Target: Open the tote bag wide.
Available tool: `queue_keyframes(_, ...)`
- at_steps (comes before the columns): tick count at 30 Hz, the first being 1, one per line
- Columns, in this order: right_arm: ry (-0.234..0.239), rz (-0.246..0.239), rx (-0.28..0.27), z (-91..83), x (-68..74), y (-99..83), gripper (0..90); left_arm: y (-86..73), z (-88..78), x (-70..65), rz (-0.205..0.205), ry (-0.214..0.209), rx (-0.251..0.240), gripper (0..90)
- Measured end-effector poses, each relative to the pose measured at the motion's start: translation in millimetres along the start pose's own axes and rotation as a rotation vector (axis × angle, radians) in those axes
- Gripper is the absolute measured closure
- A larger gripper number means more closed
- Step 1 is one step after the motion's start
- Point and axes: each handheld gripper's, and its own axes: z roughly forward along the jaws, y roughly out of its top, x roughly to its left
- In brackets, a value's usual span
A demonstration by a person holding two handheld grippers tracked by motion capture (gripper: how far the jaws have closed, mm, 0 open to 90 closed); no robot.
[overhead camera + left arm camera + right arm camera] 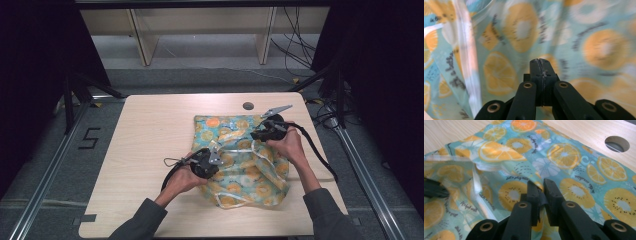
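Teal citrus-print plastic bag (240, 160) on the wooden table (150, 150) is pinched by the right gripper (540, 188) and apparently the fully closed left gripper (541, 65), probably so it's spread flat.

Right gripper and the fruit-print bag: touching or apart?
Touching. The right gripper view shows the right gripper pinching a fold of the fruit-print bag between its jaws.

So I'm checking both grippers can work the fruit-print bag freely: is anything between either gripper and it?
Nothing visible. The left gripper is shut right against the bag, and the right gripper pinches a fold of it.
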Motion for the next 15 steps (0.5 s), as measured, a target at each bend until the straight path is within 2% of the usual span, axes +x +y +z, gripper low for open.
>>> queue_keyframes(2, -0.001, -0.013, 0.017, -2.6, -0.7, 0.0, 83.7, -1.0, -3.6, 0.1, -0.008, 0.011, -0.013, 89.7)
queue_keyframes(3, -0.011, -0.020, -0.012, -1.3, -1.5, -1.3, 83.8, -1.7, -6.7, 1.8, -0.012, 0.031, -0.019, 89.5)
queue_keyframes(4, -0.005, 0.000, 0.002, -3.8, -0.5, -1.2, 83.8, -3.4, -10.4, 4.7, -0.025, 0.095, -0.011, 81.9)
queue_keyframes(5, -0.005, 0.000, 0.002, -3.8, -0.5, -1.2, 83.8, -3.4, -10.4, 4.7, -0.025, 0.095, -0.011, 73.4)
queue_keyframes(6, -0.005, -0.015, -0.001, -3.4, -1.0, -1.8, 83.8, -4.6, -11.6, 6.4, -0.037, 0.117, -0.010, 73.4)
queue_keyframes(7, 0.003, -0.004, 0.007, -3.7, 0.1, -2.1, 83.8, -5.9, -13.0, 7.6, -0.050, 0.126, -0.008, 66.8)
queue_keyframes(8, 0.007, -0.004, -0.002, -2.0, 0.1, -2.6, 83.8, -7.7, -16.2, 10.9, -0.045, 0.140, 0.034, 58.8)
queue_keyframes(9, 0.007, -0.004, -0.002, -2.0, 0.1, -2.6, 83.8, -7.7, -16.2, 10.9, -0.045, 0.140, 0.034, 53.4)
queue_keyframes(10, 0.004, -0.011, -0.007, -0.9, -0.6, -2.5, 83.8, -8.9, -14.8, 11.3, -0.076, 0.154, 0.043, 53.4)
queue_keyframes(11, 0.000, -0.017, -0.007, 0.5, -1.0, -2.8, 83.7, -9.8, -13.5, 12.6, -0.093, 0.163, 0.068, 44.2)
queue_keyframes(12, 0.000, -0.017, -0.007, 0.5, -1.0, -2.8, 83.7, -11.0, -10.6, 14.5, -0.107, 0.155, 0.091, 44.2)
queue_keyframes(13, 0.004, 0.003, 0.000, 0.1, 0.2, -1.8, 83.5, -12.2, -6.6, 15.9, -0.135, 0.128, 0.102, 40.3)
queue_keyframes(14, 0.003, -0.021, 0.012, 0.9, 0.5, -1.0, 83.4, -13.6, 1.9, 17.4, -0.166, 0.092, 0.135, 36.2)
queue_keyframes(15, 0.012, 0.012, 0.027, 0.3, 4.0, 0.0, 83.3, -13.6, 1.9, 17.4, -0.166, 0.092, 0.135, 37.1)
